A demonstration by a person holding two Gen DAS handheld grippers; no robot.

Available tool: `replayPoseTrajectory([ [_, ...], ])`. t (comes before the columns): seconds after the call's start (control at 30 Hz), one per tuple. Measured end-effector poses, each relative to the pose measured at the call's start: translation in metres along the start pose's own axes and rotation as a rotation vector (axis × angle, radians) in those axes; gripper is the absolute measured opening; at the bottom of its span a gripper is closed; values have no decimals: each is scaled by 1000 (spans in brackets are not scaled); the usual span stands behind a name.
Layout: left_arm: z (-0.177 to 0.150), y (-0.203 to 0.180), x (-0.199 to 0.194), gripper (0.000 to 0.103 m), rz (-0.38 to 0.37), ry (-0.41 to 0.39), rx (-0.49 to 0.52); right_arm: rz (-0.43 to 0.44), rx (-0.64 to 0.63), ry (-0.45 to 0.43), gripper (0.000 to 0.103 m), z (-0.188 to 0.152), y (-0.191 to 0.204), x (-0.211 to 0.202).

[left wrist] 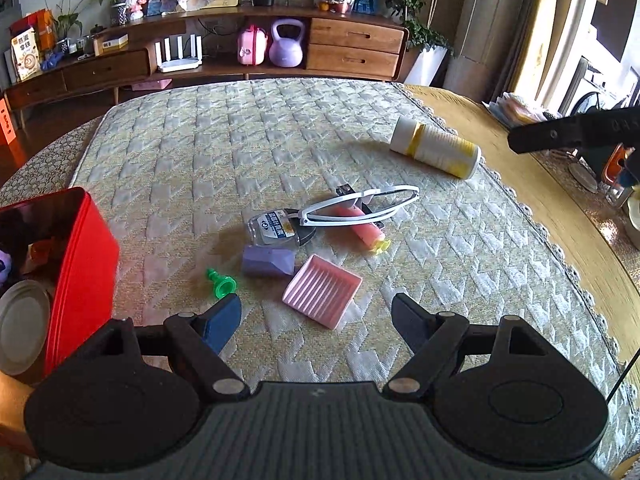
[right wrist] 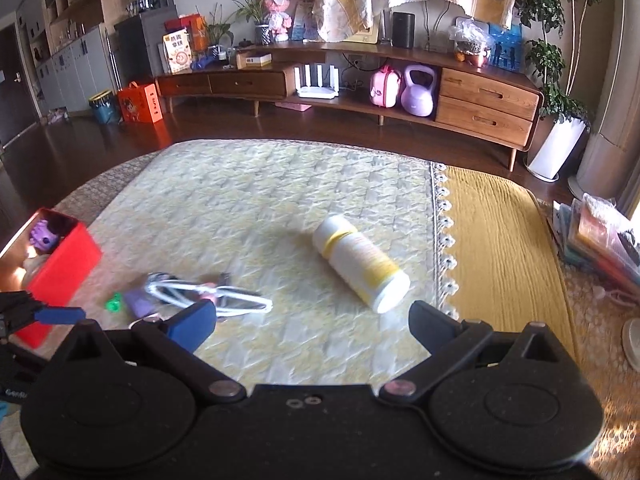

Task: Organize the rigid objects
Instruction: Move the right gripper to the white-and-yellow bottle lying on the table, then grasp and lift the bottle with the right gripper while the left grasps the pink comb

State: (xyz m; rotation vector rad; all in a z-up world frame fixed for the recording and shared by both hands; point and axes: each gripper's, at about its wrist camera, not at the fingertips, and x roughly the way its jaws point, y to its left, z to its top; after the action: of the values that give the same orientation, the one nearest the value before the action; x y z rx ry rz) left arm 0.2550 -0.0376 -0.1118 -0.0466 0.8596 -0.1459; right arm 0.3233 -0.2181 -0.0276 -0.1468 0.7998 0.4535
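On the quilted mat lie a pink ridged soap dish (left wrist: 322,297), a purple block (left wrist: 267,261), a green funnel-shaped piece (left wrist: 221,283), a clear small bottle (left wrist: 276,233), white glasses (left wrist: 360,205) over a pink tube (left wrist: 365,227), and a white-and-yellow bottle (left wrist: 436,146) on its side. My left gripper (left wrist: 316,320) is open and empty, just short of the soap dish. My right gripper (right wrist: 312,326) is open and empty, close to the white-and-yellow bottle (right wrist: 360,263). The red box (left wrist: 76,264) at the left holds a purple toy and a tin.
The red box also shows in the right wrist view (right wrist: 60,268). A wooden TV cabinet (left wrist: 352,46) stands beyond the mat. A yellow rug (right wrist: 500,248) lies right of the mat. A stack of packets (right wrist: 600,236) lies at the far right.
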Motion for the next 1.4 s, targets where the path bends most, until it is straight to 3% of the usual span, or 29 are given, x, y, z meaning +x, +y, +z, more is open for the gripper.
replayPoseTrajectory([
  [0.47, -6, -7, 36, 82, -43, -2, 161, -8, -164, 94, 99, 37, -19, 76],
  [0.9, -6, -10, 46, 82, -48, -38, 196, 15, -206, 180, 89, 35, -30, 135],
  [1.0, -8, -10, 45, 77, -52, -48, 209, 23, -216, 195, 77, 32, -27, 140],
  [1.13, -8, -13, 44, 65, -51, -55, 215, 5, -254, 185, 70, 28, -21, 137],
  [1.23, -8, -14, 43, 54, -48, -56, 215, -24, -245, 183, 49, 26, -20, 134],
  [1.33, -7, -16, 41, 40, -44, -51, 207, -18, -209, 179, 45, 22, -20, 128],
  [1.4, -6, -17, 41, 40, -38, -46, 198, -33, -199, 173, 45, 17, -17, 124],
])
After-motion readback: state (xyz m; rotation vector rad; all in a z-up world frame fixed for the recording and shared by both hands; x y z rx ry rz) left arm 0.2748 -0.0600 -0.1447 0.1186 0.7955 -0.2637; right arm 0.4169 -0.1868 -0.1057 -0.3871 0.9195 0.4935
